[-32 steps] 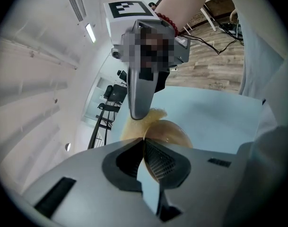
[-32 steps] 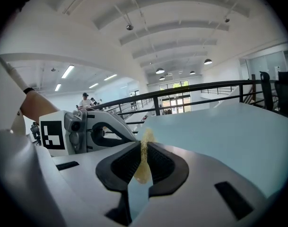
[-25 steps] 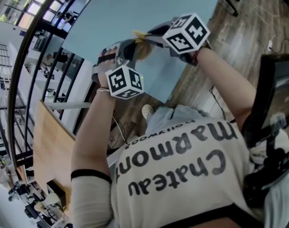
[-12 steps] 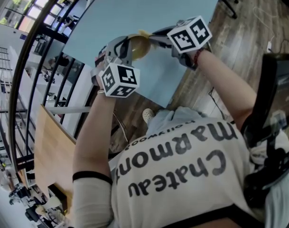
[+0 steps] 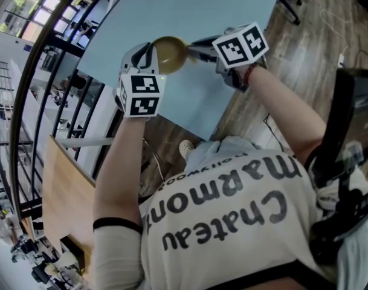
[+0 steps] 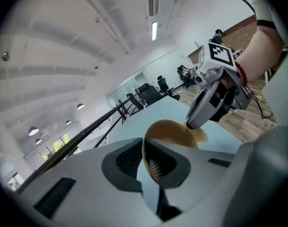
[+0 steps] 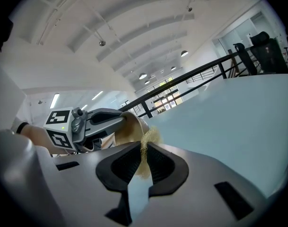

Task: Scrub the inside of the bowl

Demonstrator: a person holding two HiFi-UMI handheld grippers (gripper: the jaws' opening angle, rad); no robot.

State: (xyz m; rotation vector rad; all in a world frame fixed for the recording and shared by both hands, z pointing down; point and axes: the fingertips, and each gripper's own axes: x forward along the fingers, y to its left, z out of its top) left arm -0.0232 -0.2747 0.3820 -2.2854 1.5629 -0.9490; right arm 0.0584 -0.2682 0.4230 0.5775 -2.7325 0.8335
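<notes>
A tan bowl point(image 5: 170, 54) is held up over the light blue table point(image 5: 190, 11). My left gripper point(image 5: 146, 59) is shut on its rim; in the left gripper view the rim point(image 6: 148, 150) runs between the jaws. My right gripper point(image 5: 194, 50) meets the bowl from the right and is shut on a yellowish fibrous scrubber point(image 7: 144, 148). That scrubber point(image 6: 200, 135) touches the bowl point(image 6: 172, 132) at its far side. From the right gripper view, the bowl point(image 7: 127, 126) sits just beyond the scrubber, with the left gripper point(image 7: 99, 119) clamped on it.
The table's near edge point(image 5: 202, 128) runs above wood flooring point(image 5: 304, 47). A black railing point(image 5: 32, 71) curves along the left. A dark chair point(image 5: 353, 119) stands at the right, and a wooden desk point(image 5: 66, 192) sits lower left.
The left gripper has swung up and turned, lifting the bowl so more of it shows. The right gripper has stayed almost in place at the bowl.
</notes>
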